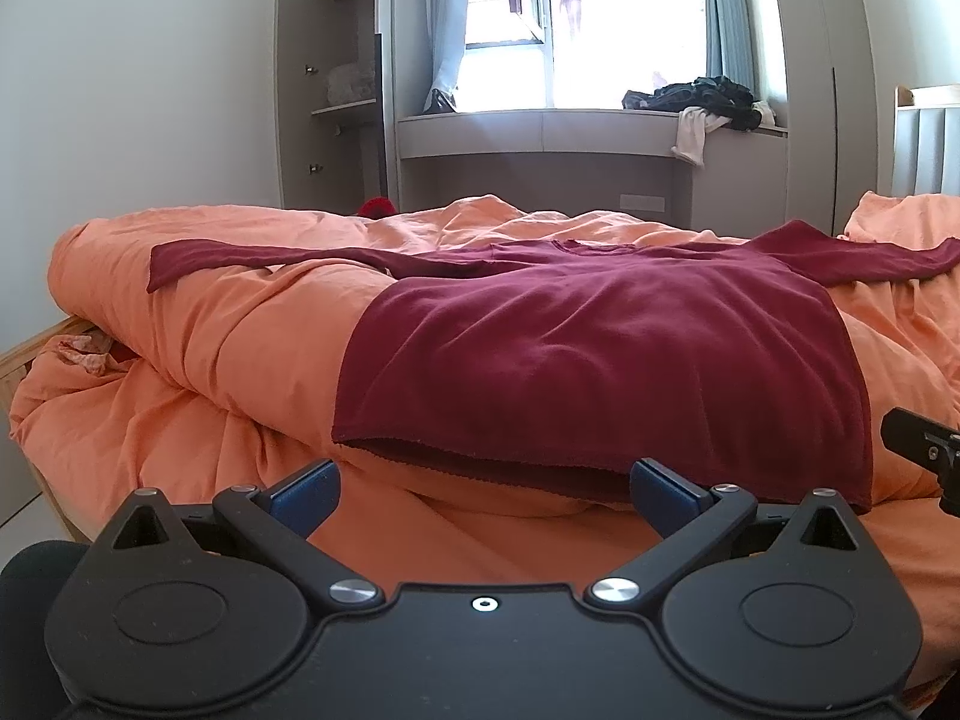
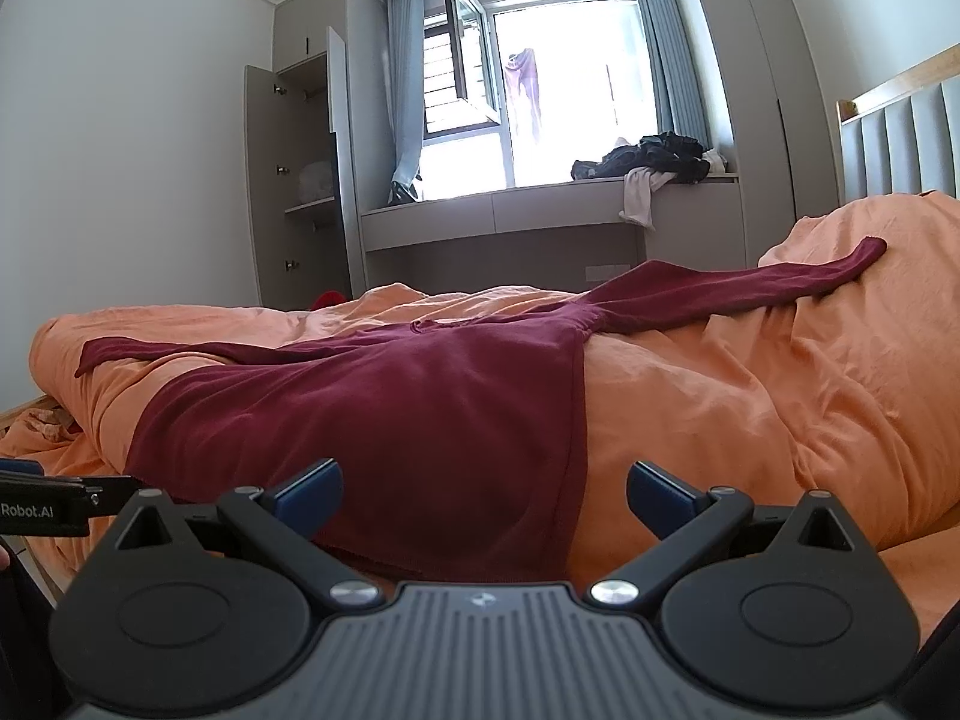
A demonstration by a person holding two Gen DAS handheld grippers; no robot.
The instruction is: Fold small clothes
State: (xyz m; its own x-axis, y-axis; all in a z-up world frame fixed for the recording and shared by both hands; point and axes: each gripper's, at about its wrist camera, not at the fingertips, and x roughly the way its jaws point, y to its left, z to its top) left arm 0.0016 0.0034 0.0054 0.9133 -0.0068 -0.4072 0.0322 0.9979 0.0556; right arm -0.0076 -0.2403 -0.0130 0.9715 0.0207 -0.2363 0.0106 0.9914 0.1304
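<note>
A dark red long-sleeved shirt (image 1: 600, 354) lies spread flat on a rumpled orange duvet (image 1: 210, 348), sleeves stretched out left and right, hem toward me. My left gripper (image 1: 483, 495) is open just short of the hem, nothing between its blue-padded fingers. In the right wrist view the same shirt (image 2: 420, 420) runs to the lower middle, its right sleeve (image 2: 750, 288) laid up over a duvet hump. My right gripper (image 2: 485, 498) is open at the hem's right corner, with cloth showing between the fingers but not pinched. Part of the left gripper's body (image 2: 48, 501) shows at the left edge.
The orange duvet (image 2: 780, 408) is bunched into ridges across the bed. Beyond it stand a window seat with a pile of dark clothes (image 1: 702, 99), an open wardrobe (image 1: 336, 90), and a padded headboard (image 2: 900, 138) at the right. A wooden bed frame edge (image 1: 30, 354) shows at left.
</note>
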